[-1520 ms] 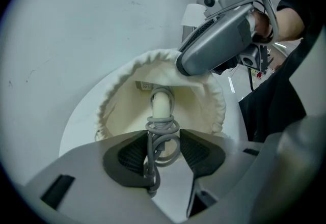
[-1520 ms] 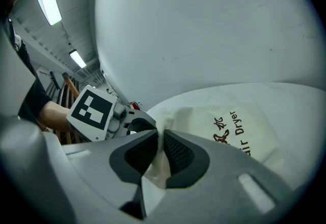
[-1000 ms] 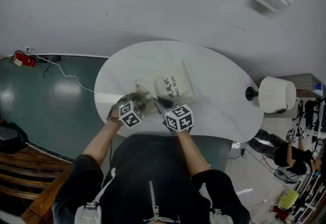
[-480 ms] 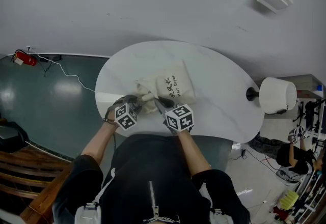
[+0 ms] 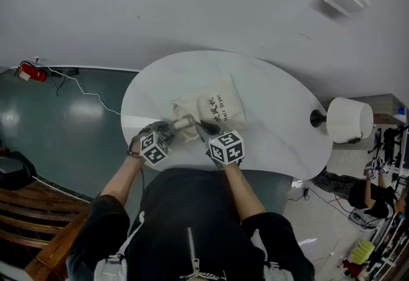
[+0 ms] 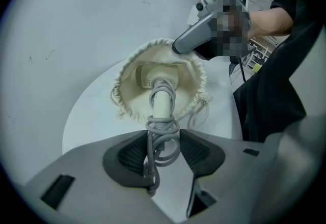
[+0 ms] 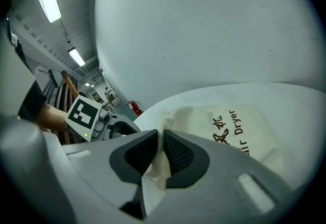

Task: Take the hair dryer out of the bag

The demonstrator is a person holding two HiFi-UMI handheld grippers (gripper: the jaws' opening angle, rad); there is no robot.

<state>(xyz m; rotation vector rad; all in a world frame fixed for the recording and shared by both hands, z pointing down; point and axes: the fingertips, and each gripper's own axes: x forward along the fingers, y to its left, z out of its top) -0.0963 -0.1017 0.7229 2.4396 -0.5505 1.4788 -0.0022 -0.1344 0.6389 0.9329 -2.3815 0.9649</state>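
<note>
left gripper (image 6: 163, 141) clamps the hair dryer (image 6: 162, 102) by its cord-wrapped handle; right gripper (image 7: 160, 142) pinches the rim of the bag (image 7: 239, 131). the hair dryer lies lengthwise straight ahead of the left jaws, handle toward them, head inside the bag

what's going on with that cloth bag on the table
A person at the white table has a hand-held gripper in each hand. The right hand-held gripper pinches the mouth edge of the cream drawstring bag. The left hand-held gripper is clamped on the cord-wrapped handle of the hair dryer, which sticks out of the open mouth. The dryer's head is inside, so it isn't out yet.
</note>
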